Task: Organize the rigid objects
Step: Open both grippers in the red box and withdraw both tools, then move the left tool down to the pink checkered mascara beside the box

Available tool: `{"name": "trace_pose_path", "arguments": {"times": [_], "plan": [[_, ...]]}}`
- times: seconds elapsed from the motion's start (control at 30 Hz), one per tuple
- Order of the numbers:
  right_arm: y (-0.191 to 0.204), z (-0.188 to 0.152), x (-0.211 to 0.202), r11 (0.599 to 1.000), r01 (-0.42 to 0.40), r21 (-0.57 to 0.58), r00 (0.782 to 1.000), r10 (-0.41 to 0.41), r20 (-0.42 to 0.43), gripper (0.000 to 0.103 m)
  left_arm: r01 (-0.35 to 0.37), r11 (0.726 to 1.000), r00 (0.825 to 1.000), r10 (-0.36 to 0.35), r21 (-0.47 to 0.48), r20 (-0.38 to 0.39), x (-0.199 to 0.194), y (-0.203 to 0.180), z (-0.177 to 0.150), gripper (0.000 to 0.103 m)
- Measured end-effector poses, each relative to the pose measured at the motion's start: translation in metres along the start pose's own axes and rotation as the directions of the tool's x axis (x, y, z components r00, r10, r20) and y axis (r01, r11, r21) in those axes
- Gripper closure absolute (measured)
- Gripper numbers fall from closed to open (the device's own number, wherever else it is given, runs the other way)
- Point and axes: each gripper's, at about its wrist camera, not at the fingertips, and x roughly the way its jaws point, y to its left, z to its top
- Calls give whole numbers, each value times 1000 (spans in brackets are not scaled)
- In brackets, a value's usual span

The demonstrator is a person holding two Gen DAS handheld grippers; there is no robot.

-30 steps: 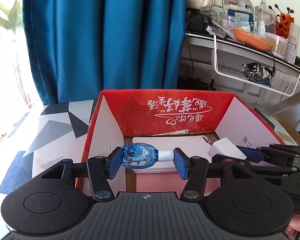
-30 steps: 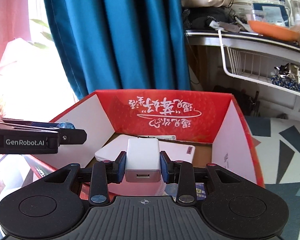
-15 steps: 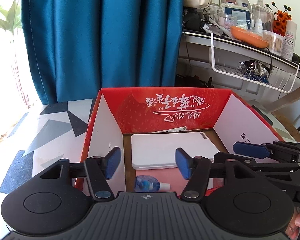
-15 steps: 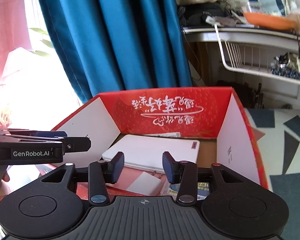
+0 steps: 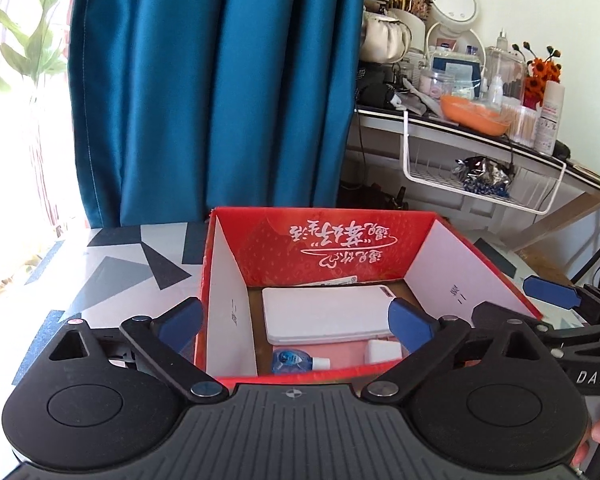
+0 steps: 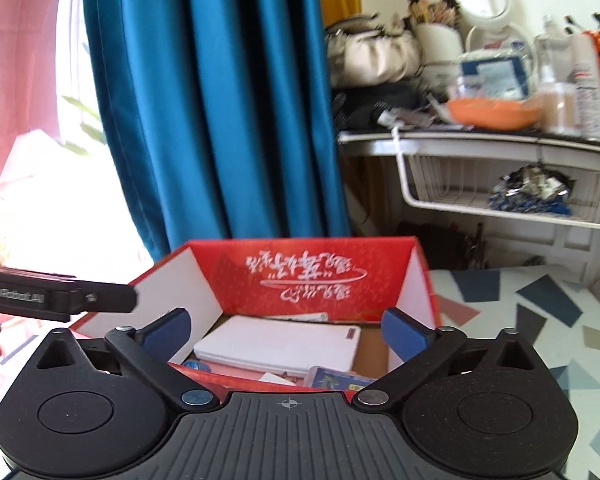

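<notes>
Left wrist view: small blue bottle (image 5: 293, 361) and white charger block (image 5: 383, 352) lay on the floor of the red cardboard box (image 5: 480, 264), against its near wall, before a flat white slab (image 5: 326, 314). Left gripper (image 5: 296, 322) and right gripper (image 6: 286, 330) were both opening wide, nothing between their jaws. Judgement: the release was clean; a good retreat would lift clear of the box rim, avoiding the patterned table (image 5: 112, 276).

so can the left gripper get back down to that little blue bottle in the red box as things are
Probably yes. The left gripper, its jaws opening with nothing between them, sits over the open-topped red box; the blue bottle lies uncovered by the near wall, which may crowd the approach.
</notes>
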Motion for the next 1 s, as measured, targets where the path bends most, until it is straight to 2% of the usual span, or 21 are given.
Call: {"name": "trace_pose_path", "arguments": {"times": [0.23, 0.37, 0.5, 0.57, 0.67, 1.0], "plan": [[-4, -27, -42, 998, 42, 48, 998, -44, 34, 0, 8, 1000, 1000, -8, -21, -11, -24, 4, -33, 3], [-6, -57, -52, 996, 42, 82, 998, -37, -58, 0, 12, 997, 999, -15, -70, -41, -28, 7, -61, 4], [-1, -87, -44, 998, 40, 51, 982, -29, -185, 1, -37, 988, 996, 24, -151, -90, -23, 11, -92, 5], [1, -96, -38, 998, 37, 54, 975, -24, -223, 1, -34, 983, 992, 12, -178, -128, -18, 12, -105, 6], [3, -102, -30, 998, 31, 49, 970, -18, -241, 1, -55, 986, 985, 27, -159, -169, -14, 13, -119, 7], [2, -114, -18, 999, 33, 18, 955, -26, -295, 3, -79, 985, 981, 50, -151, -187, -13, 16, -128, 7]]}}
